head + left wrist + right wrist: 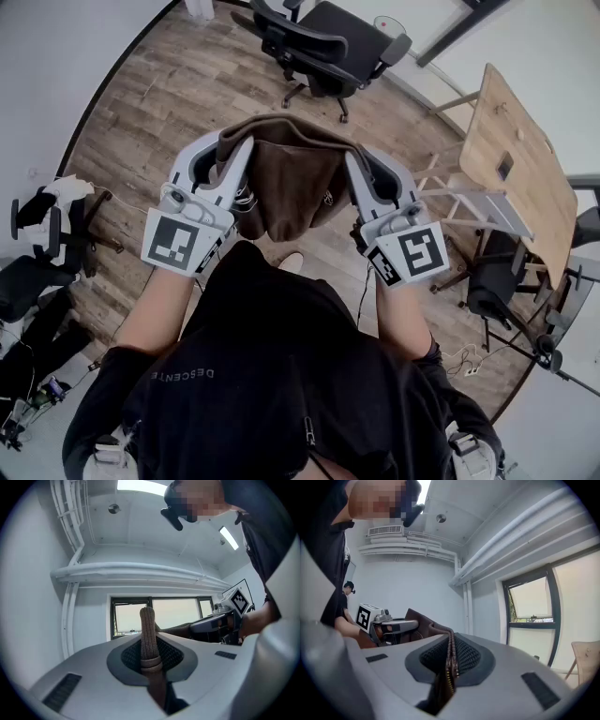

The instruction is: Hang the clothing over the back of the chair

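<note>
Brown jacket point(291, 187) held aloft between both grippers, sagging above the wood floor point(169, 84). Fingers of left gripper point(236, 159) clamp its ribbed hem; fingers of right gripper point(354, 167) clamp the zipper edge. Black chair point(328, 42) stands well apart, near the floor's far edge.

The person's left forearm point(161, 302) and right forearm point(397, 317) reach forward, bare below black sleeves. They carry the left gripper point(232, 156) and right gripper point(360, 170) level, side by side and apart, both pointing away from the body. The left gripper's jaws are pinched together on a ribbed edge of a brown jacket point(291, 178), and the right gripper's jaws are pinched on its zipper edge, so the jacket spans the gap between the two tips.
</note>
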